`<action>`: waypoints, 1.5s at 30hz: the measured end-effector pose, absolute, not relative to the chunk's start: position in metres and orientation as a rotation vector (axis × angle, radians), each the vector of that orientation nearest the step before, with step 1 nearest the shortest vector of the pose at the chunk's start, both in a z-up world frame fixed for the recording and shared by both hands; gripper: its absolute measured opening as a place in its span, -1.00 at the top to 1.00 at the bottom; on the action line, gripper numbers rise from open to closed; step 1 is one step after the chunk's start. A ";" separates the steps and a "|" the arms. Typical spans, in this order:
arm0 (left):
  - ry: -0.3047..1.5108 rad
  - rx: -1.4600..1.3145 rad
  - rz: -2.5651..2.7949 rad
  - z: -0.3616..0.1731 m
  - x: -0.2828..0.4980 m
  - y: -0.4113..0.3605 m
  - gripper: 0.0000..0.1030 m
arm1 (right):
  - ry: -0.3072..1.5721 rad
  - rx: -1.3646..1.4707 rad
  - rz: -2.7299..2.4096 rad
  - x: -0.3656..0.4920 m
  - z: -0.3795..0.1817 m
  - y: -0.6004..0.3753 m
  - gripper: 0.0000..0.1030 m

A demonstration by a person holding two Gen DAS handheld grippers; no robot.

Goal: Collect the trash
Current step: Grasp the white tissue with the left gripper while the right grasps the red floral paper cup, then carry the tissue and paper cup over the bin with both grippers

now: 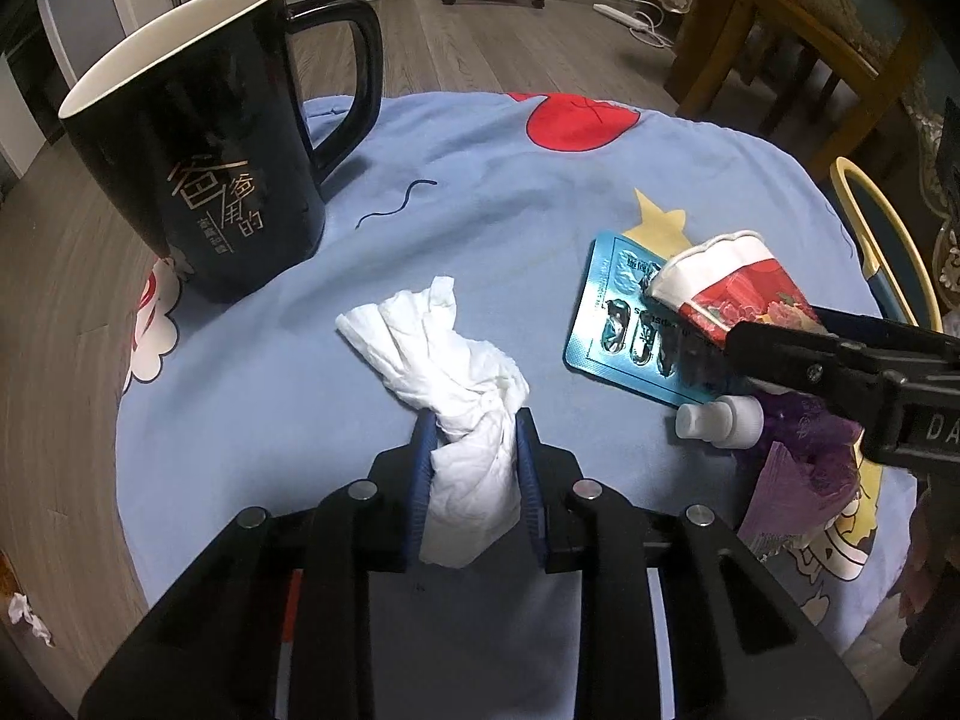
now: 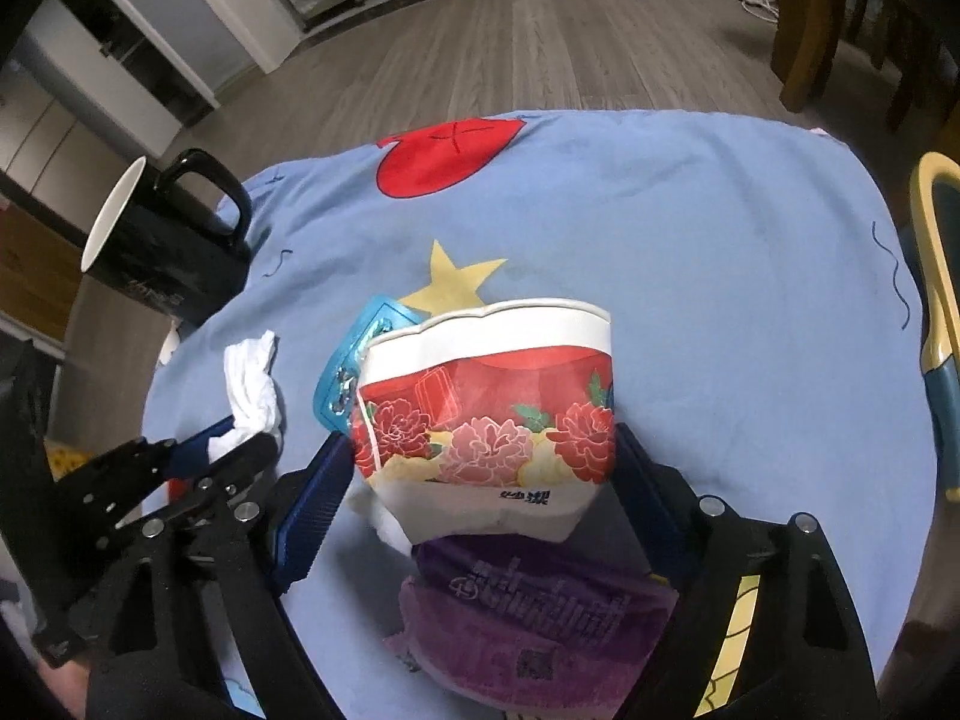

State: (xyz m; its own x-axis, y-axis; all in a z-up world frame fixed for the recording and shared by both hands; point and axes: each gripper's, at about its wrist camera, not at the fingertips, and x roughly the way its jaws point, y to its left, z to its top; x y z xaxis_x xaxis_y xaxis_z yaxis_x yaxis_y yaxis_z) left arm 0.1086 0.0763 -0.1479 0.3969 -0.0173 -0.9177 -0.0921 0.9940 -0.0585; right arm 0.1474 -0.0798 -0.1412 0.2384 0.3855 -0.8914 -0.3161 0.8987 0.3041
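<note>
left gripper (image 1: pixel 474 420): black frame | blue ribbed pads (image 1: pixel 527 450) | silver screws (round)

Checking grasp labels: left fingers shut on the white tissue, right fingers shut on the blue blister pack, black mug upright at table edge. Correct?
One error: the right gripper is shut on the crushed red floral paper cup, not the blue blister pack, which lies on the cloth under the cup. The right wrist view shows it. Left gripper on the white tissue and the black mug upright hold.
</note>
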 end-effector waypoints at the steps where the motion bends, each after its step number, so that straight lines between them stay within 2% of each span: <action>1: 1.162 -0.106 0.048 -0.147 0.108 0.077 0.50 | 1.236 0.069 0.480 0.148 -0.140 -0.080 -0.65; 12: 1.119 -0.105 0.058 -0.131 0.102 0.073 0.51 | 1.172 0.188 0.438 0.146 -0.112 -0.109 -0.64; 27: 0.966 -0.001 -0.042 -0.049 0.070 0.028 0.51 | 1.031 0.226 0.395 0.118 -0.028 -0.176 -0.64; 37: 0.905 -0.002 -0.066 -0.007 0.060 0.008 0.51 | 0.950 0.280 0.362 0.107 0.000 -0.227 -0.64; 45: 0.868 0.074 -0.148 0.014 0.072 -0.038 0.51 | 0.877 0.237 0.250 0.111 0.017 -0.267 -0.64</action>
State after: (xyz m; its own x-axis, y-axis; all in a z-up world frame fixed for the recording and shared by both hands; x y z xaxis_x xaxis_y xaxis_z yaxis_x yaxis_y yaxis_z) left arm 0.0718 -0.0376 0.0135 0.6373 -0.0996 -0.7642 0.1595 0.9872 0.0043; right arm 0.1109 -0.2675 0.0167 0.6143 0.3111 -0.7251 -0.1184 0.9449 0.3050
